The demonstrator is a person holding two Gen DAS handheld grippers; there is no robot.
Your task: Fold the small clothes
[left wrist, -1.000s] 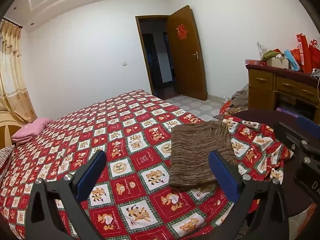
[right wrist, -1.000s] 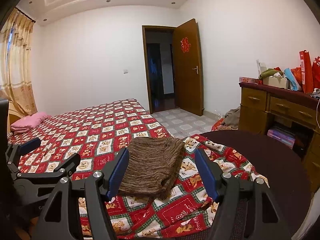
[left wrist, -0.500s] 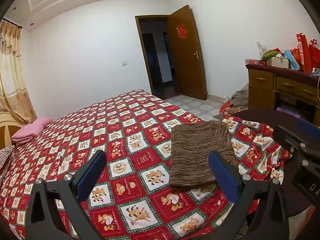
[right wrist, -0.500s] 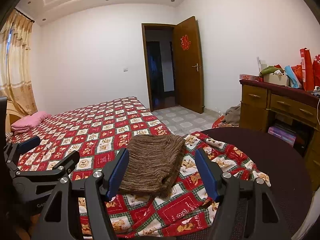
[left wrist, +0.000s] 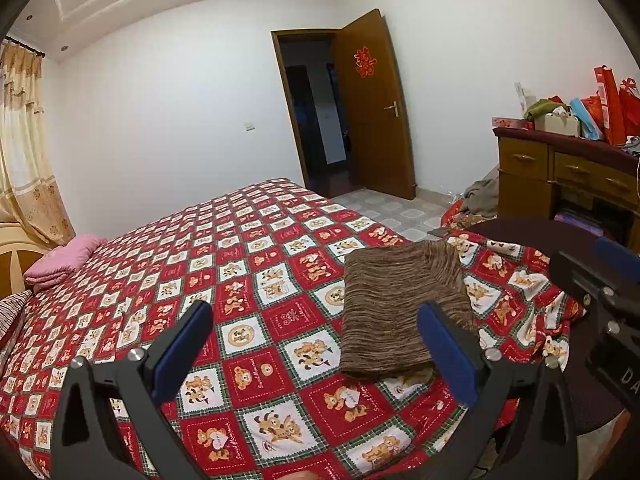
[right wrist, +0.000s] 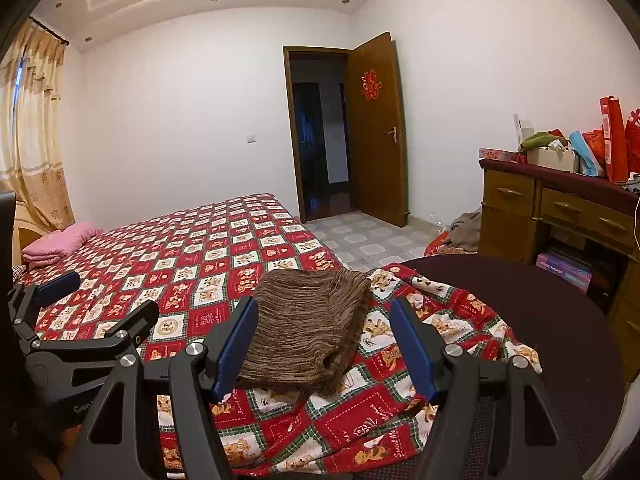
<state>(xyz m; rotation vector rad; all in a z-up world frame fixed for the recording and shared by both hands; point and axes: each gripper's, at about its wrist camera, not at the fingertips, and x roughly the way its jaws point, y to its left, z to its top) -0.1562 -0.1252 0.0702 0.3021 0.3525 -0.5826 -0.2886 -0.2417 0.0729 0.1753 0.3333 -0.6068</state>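
Observation:
A brown striped knit garment (left wrist: 396, 304) lies folded into a neat rectangle on the red bear-print bedspread (left wrist: 240, 280), near the bed's right corner. My left gripper (left wrist: 316, 344) hovers open above the bedspread, its right finger just in front of the garment's near edge, nothing between its blue pads. In the right wrist view the same garment (right wrist: 308, 324) lies beyond my right gripper (right wrist: 324, 344), which is open and holds nothing. The left gripper (right wrist: 80, 320) also shows at the left edge of that view, and the right gripper (left wrist: 600, 280) at the right edge of the left wrist view.
A dark round seat (right wrist: 540, 320) sits under the bedspread's rumpled corner at right. A wooden desk (right wrist: 560, 212) with bags and boxes stands by the right wall. Pink folded bedding (left wrist: 60, 260) lies at the headboard. The brown door (left wrist: 376, 112) stands open onto tiled floor.

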